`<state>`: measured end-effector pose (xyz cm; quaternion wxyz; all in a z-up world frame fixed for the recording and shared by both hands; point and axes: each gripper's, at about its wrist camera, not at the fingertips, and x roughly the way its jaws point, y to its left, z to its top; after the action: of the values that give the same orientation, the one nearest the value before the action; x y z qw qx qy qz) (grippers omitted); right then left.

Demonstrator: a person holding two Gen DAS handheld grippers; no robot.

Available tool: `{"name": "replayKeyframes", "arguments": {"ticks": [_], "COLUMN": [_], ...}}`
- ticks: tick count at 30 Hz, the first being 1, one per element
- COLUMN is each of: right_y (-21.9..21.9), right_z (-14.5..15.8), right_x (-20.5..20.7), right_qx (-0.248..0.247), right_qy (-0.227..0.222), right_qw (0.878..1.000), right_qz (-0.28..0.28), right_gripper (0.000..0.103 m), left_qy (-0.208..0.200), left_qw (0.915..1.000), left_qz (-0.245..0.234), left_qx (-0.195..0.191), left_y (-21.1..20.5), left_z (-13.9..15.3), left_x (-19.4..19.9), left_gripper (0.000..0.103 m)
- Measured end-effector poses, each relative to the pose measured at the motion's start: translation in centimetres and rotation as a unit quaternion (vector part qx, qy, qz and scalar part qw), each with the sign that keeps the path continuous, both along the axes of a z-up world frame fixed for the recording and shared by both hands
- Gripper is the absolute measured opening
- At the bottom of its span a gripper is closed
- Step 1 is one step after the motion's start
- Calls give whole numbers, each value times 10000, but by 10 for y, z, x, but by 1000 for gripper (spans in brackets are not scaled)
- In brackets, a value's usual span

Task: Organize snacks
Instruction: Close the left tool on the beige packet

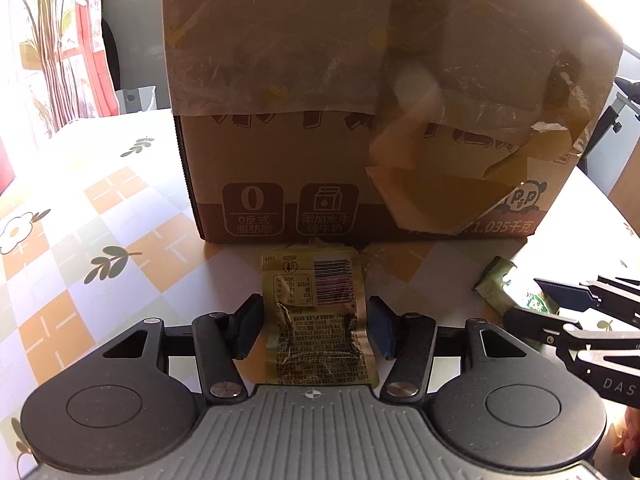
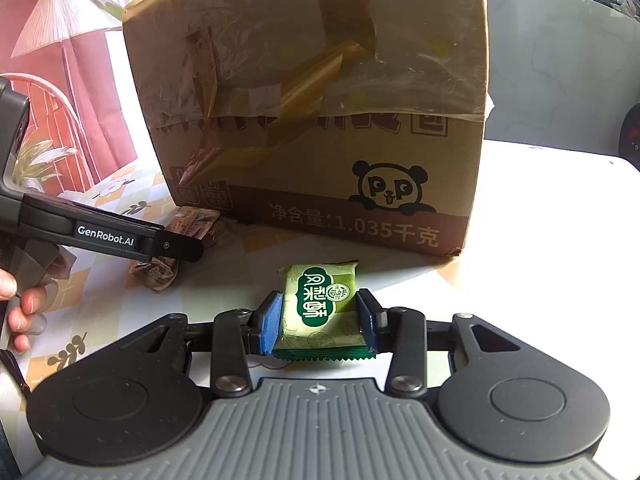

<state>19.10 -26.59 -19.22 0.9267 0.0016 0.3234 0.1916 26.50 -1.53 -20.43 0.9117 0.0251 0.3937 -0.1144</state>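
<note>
My left gripper (image 1: pixel 314 322) is shut on a yellow-brown snack packet (image 1: pixel 316 312), printed side with barcode up, low over the tablecloth in front of a cardboard box (image 1: pixel 360 120). My right gripper (image 2: pixel 318 320) is shut on a green snack packet (image 2: pixel 320 304) with white lettering, also just in front of the box (image 2: pixel 320 100). The green packet (image 1: pixel 504 284) and right gripper (image 1: pixel 568 308) show at the right of the left wrist view. The left gripper's body (image 2: pixel 120 236) shows at the left of the right wrist view.
The box stands on a table with a checked flower tablecloth (image 1: pixel 100 220). Two more brown wrapped snacks (image 2: pixel 196 224) (image 2: pixel 158 274) lie left of the box's base. A wall and window lie behind.
</note>
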Motion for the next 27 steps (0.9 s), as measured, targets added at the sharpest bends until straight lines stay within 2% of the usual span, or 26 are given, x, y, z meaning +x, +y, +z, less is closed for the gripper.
{"name": "replayKeyframes", "arguments": {"ticks": [6, 11, 23, 27], "right_y": [0, 0, 0, 1], "right_z": [-1, 0, 0, 0], "right_x": [-1, 0, 1, 1], "right_qx": [34, 33, 39, 27], "right_qy": [9, 13, 16, 13], "right_qw": [10000, 10000, 10000, 10000], "right_qz": [9, 11, 60, 63], "right_gripper": [43, 43, 44, 44], "left_qy": [-136, -148, -308, -281], "left_qw": [9998, 9997, 9995, 9995], "left_qz": [-26, -10, -88, -50], "left_qx": [-154, -208, 5, -151], "left_y": [1, 3, -4, 0], "left_z": [-2, -3, -6, -5], "left_x": [-34, -37, -40, -41], "left_gripper": [57, 58, 58, 55]}}
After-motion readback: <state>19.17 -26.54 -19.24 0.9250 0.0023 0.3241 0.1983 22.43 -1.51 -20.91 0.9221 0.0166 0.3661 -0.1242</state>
